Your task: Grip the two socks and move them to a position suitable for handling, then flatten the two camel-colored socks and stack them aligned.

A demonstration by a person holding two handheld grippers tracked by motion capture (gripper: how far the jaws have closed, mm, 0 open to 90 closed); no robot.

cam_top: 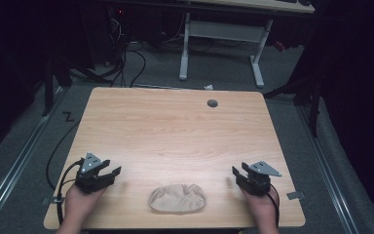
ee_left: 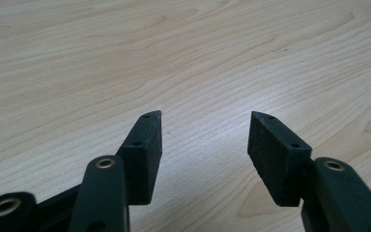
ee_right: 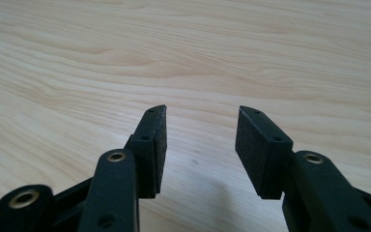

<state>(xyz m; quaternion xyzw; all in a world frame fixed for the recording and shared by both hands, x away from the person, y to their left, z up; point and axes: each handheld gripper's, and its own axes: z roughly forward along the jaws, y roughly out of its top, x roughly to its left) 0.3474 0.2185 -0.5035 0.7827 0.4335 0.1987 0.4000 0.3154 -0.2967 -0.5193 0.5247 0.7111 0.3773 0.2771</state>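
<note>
Light wood surface (cam_top: 175, 126), person's hands coming in from the bottom edge of the high view. Left hand-held gripper (cam_top: 111, 173) sits at the near left of the surface, jaws spread apart with nothing between them; left gripper view confirms it, gap between the two black pads (ee_left: 147, 145) shows bare wood grain. Right hand-held gripper (cam_top: 237, 174) at the near right, also released and empty; right gripper view shows the same wide gap over bare wood, pads (ee_right: 251, 145) apart. Both grippers point inward and forward, low over the surface; contact with it can't be told. Crumpled beige cloth (cam_top: 177, 198) lies flat on the surface near the front edge, between the two grippers, apart from both. Small grey round cap (cam_top: 212, 103) set in the surface near the far edge, right of centre. Grey carpet floor (cam_top: 292, 122) around, white desk legs (cam_top: 258, 63) behind.
</note>
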